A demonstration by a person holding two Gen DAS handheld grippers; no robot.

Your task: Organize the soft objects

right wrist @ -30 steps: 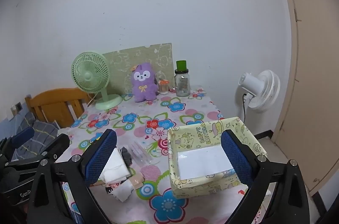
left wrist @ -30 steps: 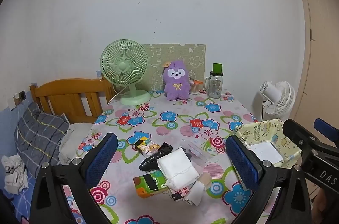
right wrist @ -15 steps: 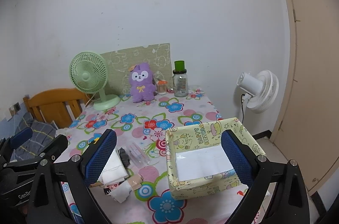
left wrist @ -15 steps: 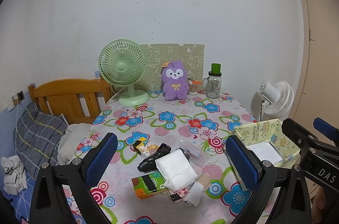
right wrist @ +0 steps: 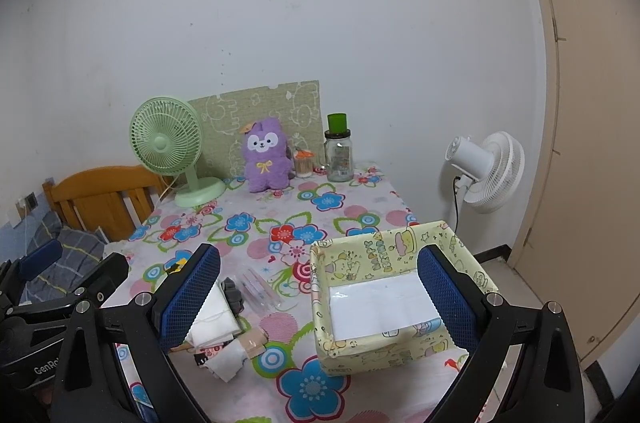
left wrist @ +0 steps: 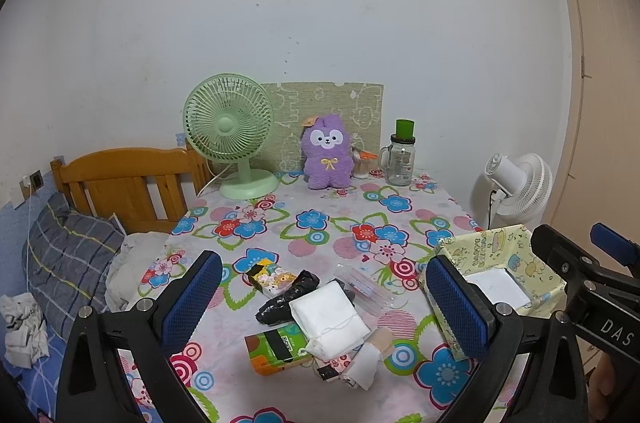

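Note:
A pile of small items lies on the flowered tablecloth (left wrist: 320, 223) near its front edge: a white drawstring pouch (left wrist: 328, 319), a black crumpled bag (left wrist: 288, 297), a green and orange packet (left wrist: 274, 345), a patterned packet (left wrist: 270, 275) and a clear plastic case (left wrist: 362, 287). A yellow cartoon-print box (right wrist: 396, 295) with a white bottom stands to the right. A purple plush toy (left wrist: 327, 153) sits at the back. My left gripper (left wrist: 324, 301) is open above the pile. My right gripper (right wrist: 318, 299) is open over the box's left wall. Neither holds anything.
At the back stand a green desk fan (left wrist: 230, 135), a glass jar with a green lid (left wrist: 401, 155) and a patterned board (left wrist: 324, 103) against the wall. A wooden bed head (left wrist: 128, 179) and pillow lie left; a white floor fan (left wrist: 516, 183) stands right.
Both views have shifted slightly; the table contents appear a little lower and nearer in frame. No object on the table has moved, and both grippers stay open.

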